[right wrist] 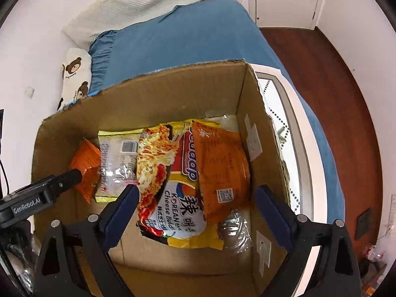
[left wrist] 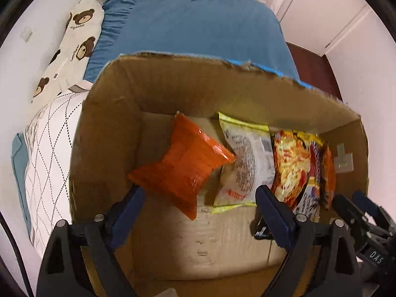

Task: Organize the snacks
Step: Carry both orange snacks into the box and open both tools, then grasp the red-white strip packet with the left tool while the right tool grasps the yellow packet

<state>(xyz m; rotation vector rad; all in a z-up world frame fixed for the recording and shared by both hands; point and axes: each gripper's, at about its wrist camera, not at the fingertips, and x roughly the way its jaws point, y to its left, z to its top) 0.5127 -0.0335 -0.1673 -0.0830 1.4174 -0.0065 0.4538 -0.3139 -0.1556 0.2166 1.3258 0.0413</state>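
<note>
Bedside cardboard box (left wrist: 104, 133): orange snack packet (left wrist: 188, 163) between left fingers (left wrist: 128, 205).

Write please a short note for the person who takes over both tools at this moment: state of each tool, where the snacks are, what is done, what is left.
Left tool: open, empty, above the brown cardboard box.
Right tool: open, empty, above the same box.
Inside the box, left to right: small orange foil packet, white noodle packet with yellow edges, yellow cheese noodle packet, flat orange packet lying on it.
Done: four packets are in.
Left: no snack visible outside; perhaps straighten them.
</note>
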